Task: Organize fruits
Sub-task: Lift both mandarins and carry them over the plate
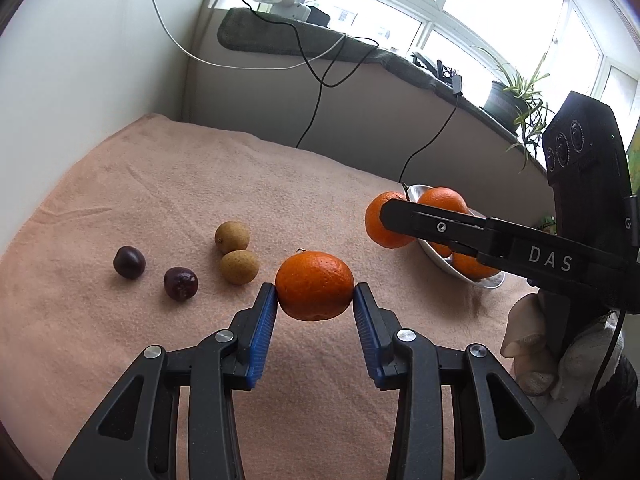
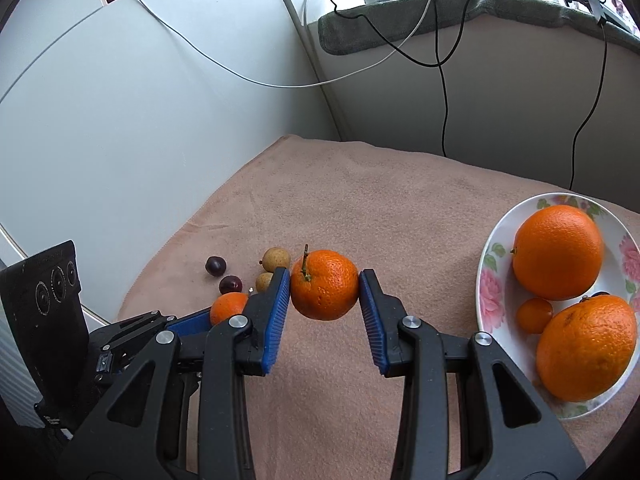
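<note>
My left gripper [image 1: 315, 300] is shut on a small tangerine [image 1: 314, 285] just above the pink towel [image 1: 160, 184]. My right gripper [image 2: 325, 294] is shut on another tangerine with a stem [image 2: 325, 285], held above the towel left of the floral bowl [image 2: 490, 280]. The bowl holds two large oranges [image 2: 558, 252] and a small orange fruit [image 2: 534, 315]. Two dark plums [image 1: 129, 262] and two tan longans [image 1: 239, 267] lie on the towel at left. The right gripper and its tangerine [image 1: 380, 222] show in the left wrist view beside the bowl [image 1: 444, 262].
A white wall stands to the left and a grey-covered windowsill [image 1: 320, 46] at the back, with hanging cables [image 1: 316, 112], chargers and a potted plant [image 1: 516, 96]. The towel's far edge meets the sill wall.
</note>
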The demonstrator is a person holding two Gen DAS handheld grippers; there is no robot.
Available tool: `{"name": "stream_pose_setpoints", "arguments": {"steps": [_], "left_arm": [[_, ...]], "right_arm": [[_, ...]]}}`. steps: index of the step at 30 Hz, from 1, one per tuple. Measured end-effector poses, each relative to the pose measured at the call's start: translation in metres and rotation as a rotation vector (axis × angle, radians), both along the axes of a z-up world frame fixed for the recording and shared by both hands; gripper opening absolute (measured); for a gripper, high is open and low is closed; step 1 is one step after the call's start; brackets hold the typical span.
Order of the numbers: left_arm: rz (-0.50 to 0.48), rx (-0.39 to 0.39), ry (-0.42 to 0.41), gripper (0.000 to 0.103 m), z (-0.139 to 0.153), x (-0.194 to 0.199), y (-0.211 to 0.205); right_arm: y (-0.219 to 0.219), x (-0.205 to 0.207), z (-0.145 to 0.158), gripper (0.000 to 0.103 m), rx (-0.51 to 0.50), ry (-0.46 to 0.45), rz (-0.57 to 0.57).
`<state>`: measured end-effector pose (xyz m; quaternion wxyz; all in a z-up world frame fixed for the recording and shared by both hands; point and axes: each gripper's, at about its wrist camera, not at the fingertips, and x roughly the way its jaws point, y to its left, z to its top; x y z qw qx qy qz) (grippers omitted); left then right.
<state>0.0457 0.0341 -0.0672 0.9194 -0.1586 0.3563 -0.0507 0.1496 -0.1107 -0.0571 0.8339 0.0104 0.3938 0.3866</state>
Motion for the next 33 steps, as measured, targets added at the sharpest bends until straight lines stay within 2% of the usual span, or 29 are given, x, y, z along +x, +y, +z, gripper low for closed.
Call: {"name": "stream_pose_setpoints", "arguments": {"steps": [14,23,33], "left_arm": [[-0.078,0.001,-0.037,0.038,0.016,0.019,-0.037],[-0.139,0.008,-0.058,0.038,0.024,0.029,-0.066],[-0.195,0.012,-0.050,0.038,0.022,0.046,-0.094]], "right_arm": [[-0.083,-0.003,0.033,0.037,0.028,-0.082,-0.148],[-0.136,0.007,0.041,0.037,0.027,-0.094,-0.251],[-0.175,0.025,0.037,0.037,0.018,-0.087,-0.331]]}}
